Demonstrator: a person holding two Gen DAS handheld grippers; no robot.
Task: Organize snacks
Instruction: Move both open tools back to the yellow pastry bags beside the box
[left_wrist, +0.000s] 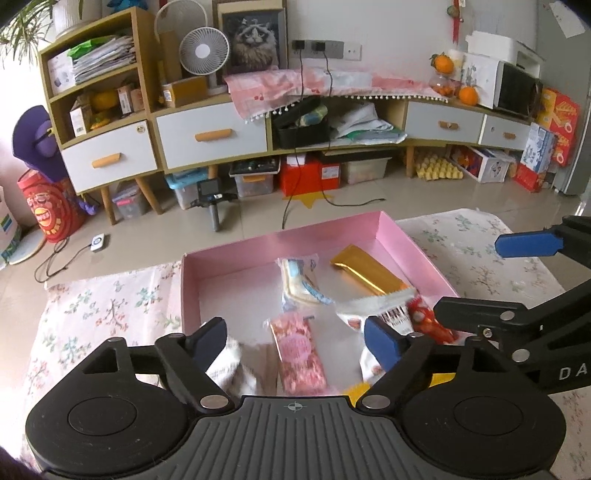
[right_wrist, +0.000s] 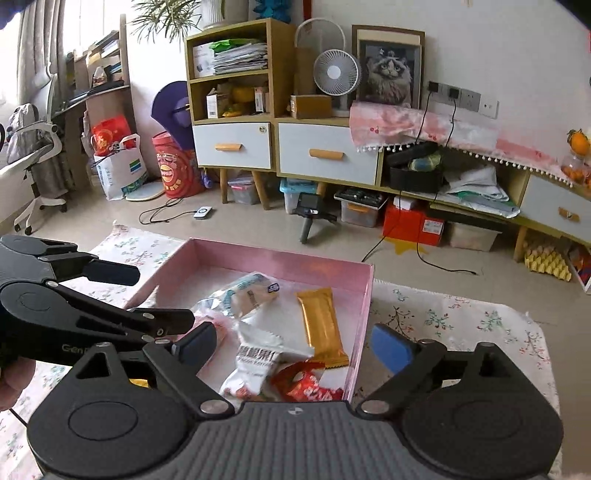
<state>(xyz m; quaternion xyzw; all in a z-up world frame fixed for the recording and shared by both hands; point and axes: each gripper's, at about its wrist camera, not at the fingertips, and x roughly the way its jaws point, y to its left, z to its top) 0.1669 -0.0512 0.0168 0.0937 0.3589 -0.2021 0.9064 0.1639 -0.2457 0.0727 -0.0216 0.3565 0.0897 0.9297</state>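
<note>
A shallow pink box (left_wrist: 280, 236) (right_wrist: 277, 258) lies on a flowered cloth and holds several snacks. In it are a gold bar (left_wrist: 365, 275) (right_wrist: 323, 325), a blue-and-white packet (left_wrist: 301, 284) (right_wrist: 247, 291), a pink packet (left_wrist: 299, 354), a white packet (left_wrist: 373, 317) (right_wrist: 258, 365) and a red packet (left_wrist: 428, 321) (right_wrist: 306, 384). My left gripper (left_wrist: 295, 341) (right_wrist: 147, 295) hovers open above the box's near left part, its pads touching nothing. My right gripper (right_wrist: 293, 347) (left_wrist: 495, 280) hangs open over the near right corner, also holding nothing.
The flowered cloth (left_wrist: 476, 258) (right_wrist: 454, 317) spreads to both sides of the box. A hand (right_wrist: 11, 384) shows at the lower left of the right wrist view. Beyond the cloth is tiled floor with cables, then a low cabinet (left_wrist: 210, 136) with drawers and storage bins beneath.
</note>
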